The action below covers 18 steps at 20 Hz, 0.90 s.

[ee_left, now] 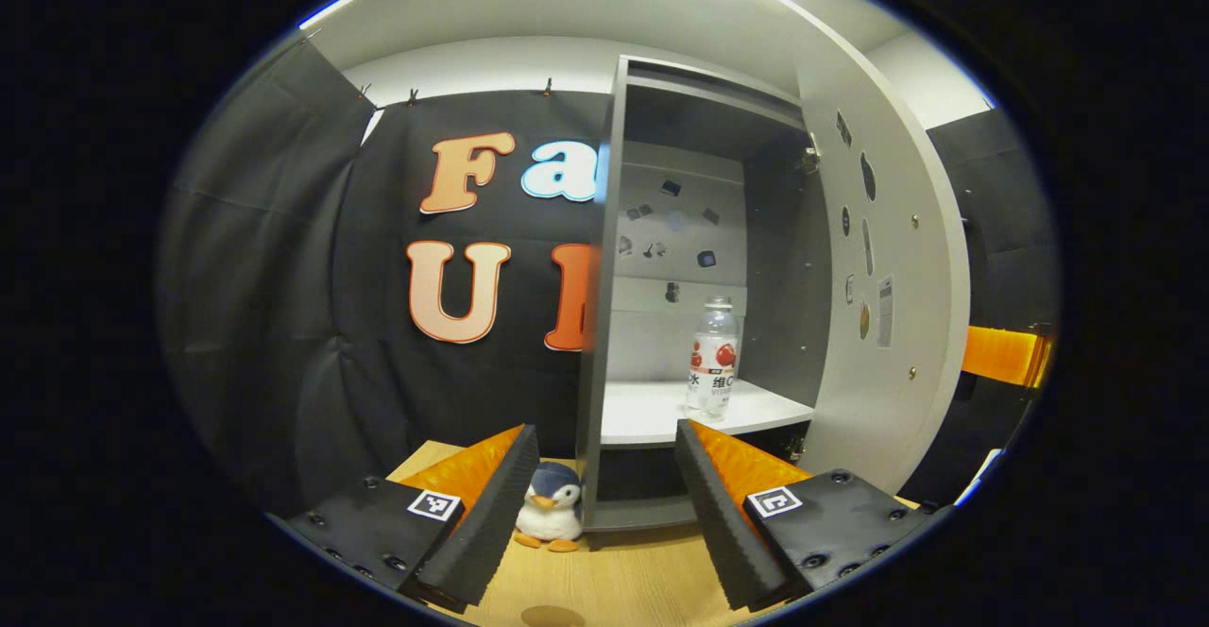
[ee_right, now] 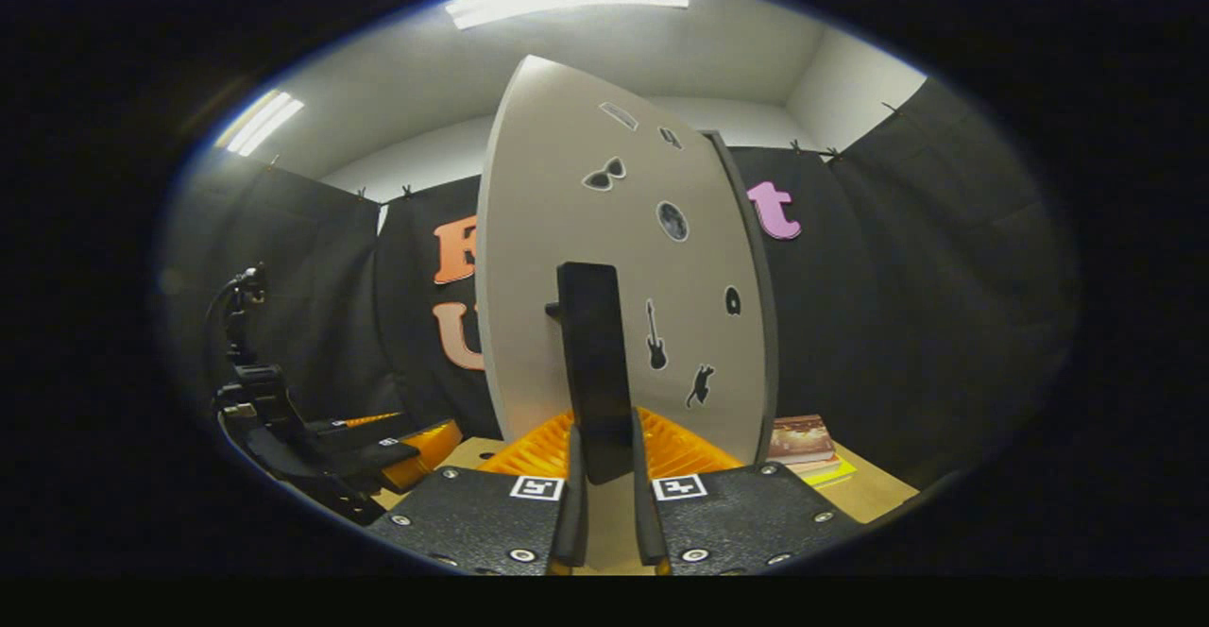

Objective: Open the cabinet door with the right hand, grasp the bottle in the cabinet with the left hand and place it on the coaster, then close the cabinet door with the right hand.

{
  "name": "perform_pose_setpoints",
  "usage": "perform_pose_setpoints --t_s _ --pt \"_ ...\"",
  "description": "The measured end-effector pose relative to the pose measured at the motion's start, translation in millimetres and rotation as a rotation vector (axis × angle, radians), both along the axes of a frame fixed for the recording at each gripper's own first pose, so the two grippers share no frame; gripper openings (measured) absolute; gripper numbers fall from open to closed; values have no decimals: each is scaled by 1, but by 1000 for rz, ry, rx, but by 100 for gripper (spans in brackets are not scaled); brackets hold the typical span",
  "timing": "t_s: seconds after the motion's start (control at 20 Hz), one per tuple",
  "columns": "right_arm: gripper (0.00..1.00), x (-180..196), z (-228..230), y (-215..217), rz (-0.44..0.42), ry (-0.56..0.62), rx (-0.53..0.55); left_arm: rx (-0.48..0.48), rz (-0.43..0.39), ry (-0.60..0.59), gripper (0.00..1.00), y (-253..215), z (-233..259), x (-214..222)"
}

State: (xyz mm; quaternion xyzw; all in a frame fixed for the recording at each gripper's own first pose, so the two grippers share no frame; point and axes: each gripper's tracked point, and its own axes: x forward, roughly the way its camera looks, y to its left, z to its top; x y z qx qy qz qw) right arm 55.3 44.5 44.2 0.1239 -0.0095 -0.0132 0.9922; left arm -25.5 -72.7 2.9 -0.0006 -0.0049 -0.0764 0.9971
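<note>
Now: left tongs [ee_left: 604, 462] spread, empty | right tongs [ee_right: 604, 476] pinching door handle [ee_right: 593, 372]

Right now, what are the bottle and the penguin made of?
The bottle looks like clear, glossy plastic: you can see through it above the label. The penguin beside the cabinet looks like soft, fuzzy plush fabric, since it is matte with rounded edges.

Clear plastic bottle [ee_left: 712, 360], matt grey cabinet [ee_left: 789, 278], wood-grain table [ee_left: 623, 580], plush penguin [ee_left: 551, 506]
</note>
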Motion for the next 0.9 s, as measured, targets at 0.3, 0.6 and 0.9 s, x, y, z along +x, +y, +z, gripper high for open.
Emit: perform_pose_setpoints --t_s 0.3,0.6,0.9 --pt "14 -10 -4 -28 -96 9 18 -13 -37 14 95 -38 -5 -18" --pt "7 -18 -9 -67 -200 18 -31 11 -51 6 96 -60 -4 -33" --pt "2 -22 -11 -84 -202 3 -36 22 -61 4 95 -75 -3 -40"
